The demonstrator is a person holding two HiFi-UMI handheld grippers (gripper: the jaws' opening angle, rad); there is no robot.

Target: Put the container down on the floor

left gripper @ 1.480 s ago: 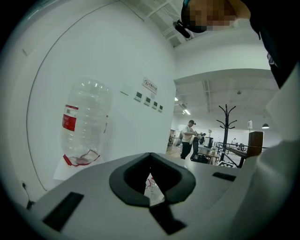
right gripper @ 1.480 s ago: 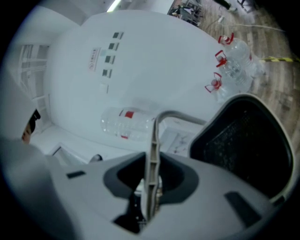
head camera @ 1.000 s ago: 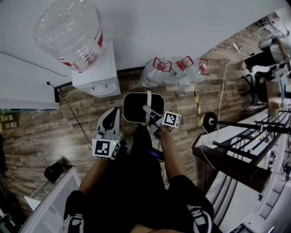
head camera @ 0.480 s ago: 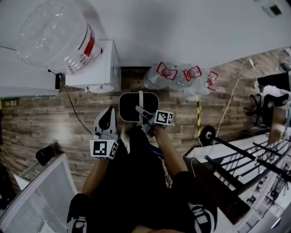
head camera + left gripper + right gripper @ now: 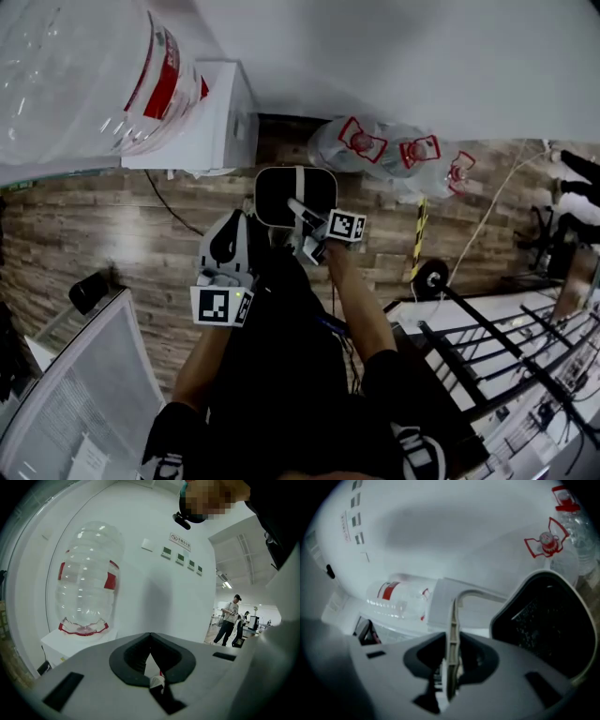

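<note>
Glossy wood-plank floor [image 5: 112, 234] spreads open beside the boxy white dispenser [image 5: 211, 131]. The rounded-square black container [image 5: 281, 192], pale-rimmed, hangs over the planks just before the dispenser, its thin arched handle [image 5: 452, 620] pinched in the right claw [image 5: 450, 667]. The left claw [image 5: 151, 667] is closed on nothing.

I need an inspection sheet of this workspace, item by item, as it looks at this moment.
Surface: wooden plank floor.
Job's things: black container, white handle up; whether it touches the floor cannot be told.
Clutter: empty water bottles against the wall.
Grippers: right gripper shut on the handle; left gripper shut, empty.
Cables: black cable by the dispenser; white cable at the right.
Surroundings: water dispenser with big bottle; metal rack.
</note>
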